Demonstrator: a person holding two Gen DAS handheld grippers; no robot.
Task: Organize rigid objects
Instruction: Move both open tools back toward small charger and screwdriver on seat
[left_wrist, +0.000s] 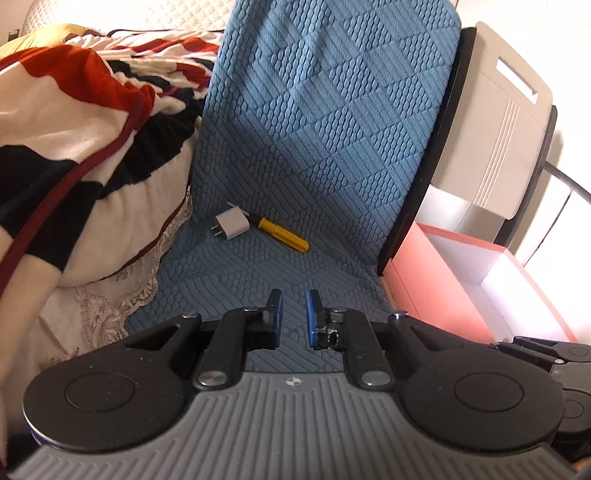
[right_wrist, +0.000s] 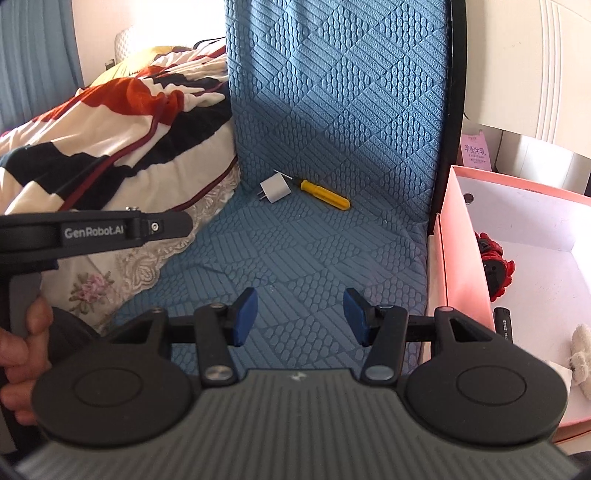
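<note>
A white plug adapter (left_wrist: 231, 223) and a yellow-handled screwdriver (left_wrist: 282, 234) lie side by side on the blue textured seat cover (left_wrist: 325, 147); both show in the right wrist view too, the adapter (right_wrist: 276, 190) left of the screwdriver (right_wrist: 325, 195). My left gripper (left_wrist: 294, 317) hovers over the seat well short of them, jaws a narrow gap apart and empty. My right gripper (right_wrist: 300, 314) is open wide and empty, also short of them. A pink box (right_wrist: 465, 258) stands at the right.
A striped red, black and white blanket (left_wrist: 74, 155) is piled at the left on a lace-edged cover. The box (left_wrist: 439, 280) holds a red and black object (right_wrist: 495, 266), a black cylinder (right_wrist: 503, 323) and a white plush thing (right_wrist: 583, 354). A beige board (left_wrist: 495, 140) leans behind it.
</note>
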